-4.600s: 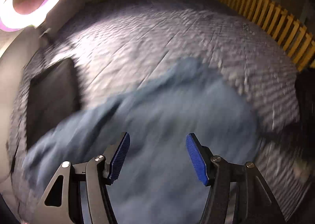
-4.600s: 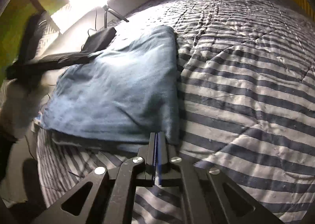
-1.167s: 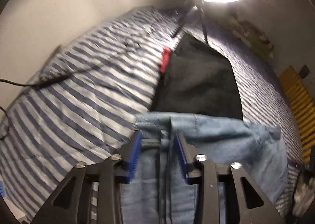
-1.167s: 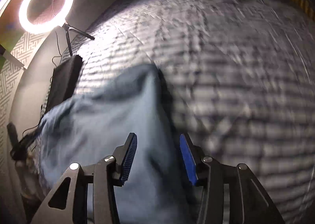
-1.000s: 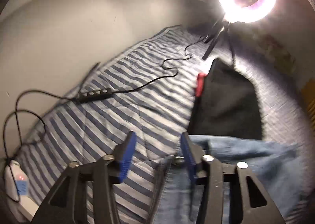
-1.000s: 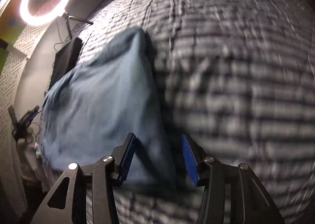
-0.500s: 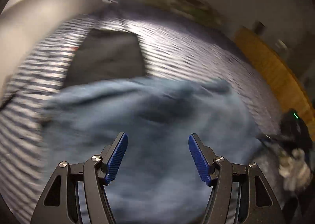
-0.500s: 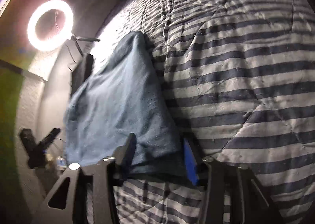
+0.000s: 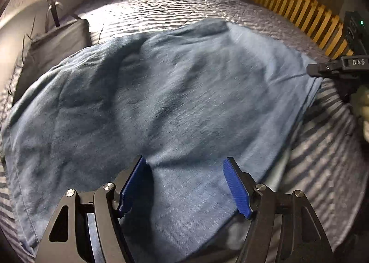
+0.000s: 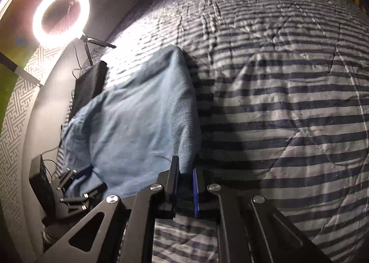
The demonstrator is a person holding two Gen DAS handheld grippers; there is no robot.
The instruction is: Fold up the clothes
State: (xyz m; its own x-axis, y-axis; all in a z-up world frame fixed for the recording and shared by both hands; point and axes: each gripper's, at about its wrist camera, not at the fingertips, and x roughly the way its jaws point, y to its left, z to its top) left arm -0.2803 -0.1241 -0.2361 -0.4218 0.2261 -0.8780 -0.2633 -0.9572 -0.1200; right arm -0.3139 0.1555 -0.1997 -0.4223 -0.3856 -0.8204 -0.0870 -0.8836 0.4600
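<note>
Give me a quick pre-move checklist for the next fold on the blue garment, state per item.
1. Right gripper pinching the blue garment's edge: ok, jaws have just closed on it.
2. Left gripper free: ok, jaws have been opening, pads clear of the cloth.
3. Garment flat: not ok, wrinkled, far corner humped.
4. Black folded cloth clear of garment: not ok, garment touches or overlaps it.
5. Striped blanket bare beside garment: ok.

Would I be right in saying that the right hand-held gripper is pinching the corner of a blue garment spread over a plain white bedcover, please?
Not quite: the bedcover is striped in dark blue and white, not plain white, as the right wrist view shows. The rest stands: the right hand-held gripper has just been closing and pinches the corner of the blue garment.
</note>
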